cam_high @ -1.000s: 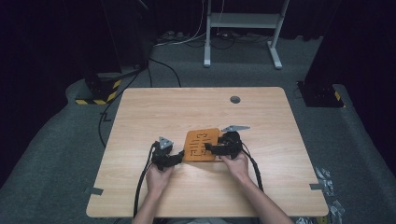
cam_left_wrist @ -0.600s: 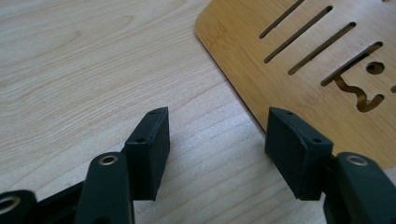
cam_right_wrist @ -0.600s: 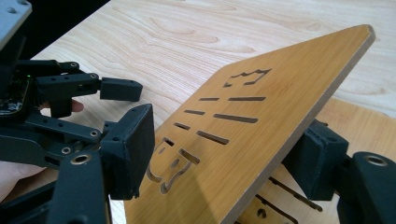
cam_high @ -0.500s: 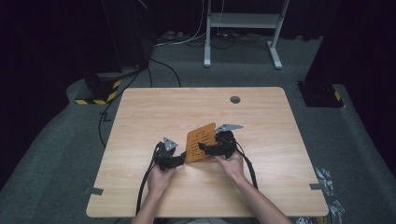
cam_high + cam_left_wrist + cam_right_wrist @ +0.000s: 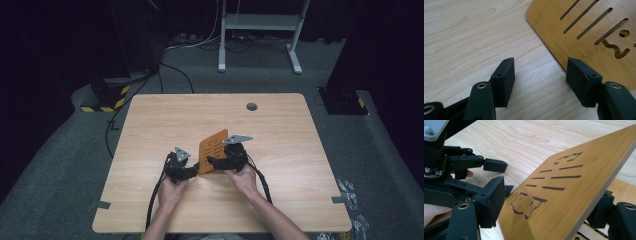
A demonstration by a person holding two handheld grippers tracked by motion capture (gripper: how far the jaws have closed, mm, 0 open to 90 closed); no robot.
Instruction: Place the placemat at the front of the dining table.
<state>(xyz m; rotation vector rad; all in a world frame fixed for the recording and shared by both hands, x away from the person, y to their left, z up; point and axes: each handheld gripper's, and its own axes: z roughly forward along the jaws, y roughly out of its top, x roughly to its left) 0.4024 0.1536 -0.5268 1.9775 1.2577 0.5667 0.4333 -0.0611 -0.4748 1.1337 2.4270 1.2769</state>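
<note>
Right gripper (image 5: 218,161) pinches the slotted bamboo board (image 5: 212,150), tilted up; left gripper (image 5: 194,171) spread, empty; placing remains.

The high view looks forward and down from 6 o'clock on the whole table (image 5: 150,120). Both gripper views sit close and low, sharing the board (image 5: 584,37) near table centre.

An orange-brown wooden board (image 5: 212,150) with cut slots and a smiley-like cutout stands tilted, one edge raised off the desk (image 5: 280,150), near its front middle.
</note>
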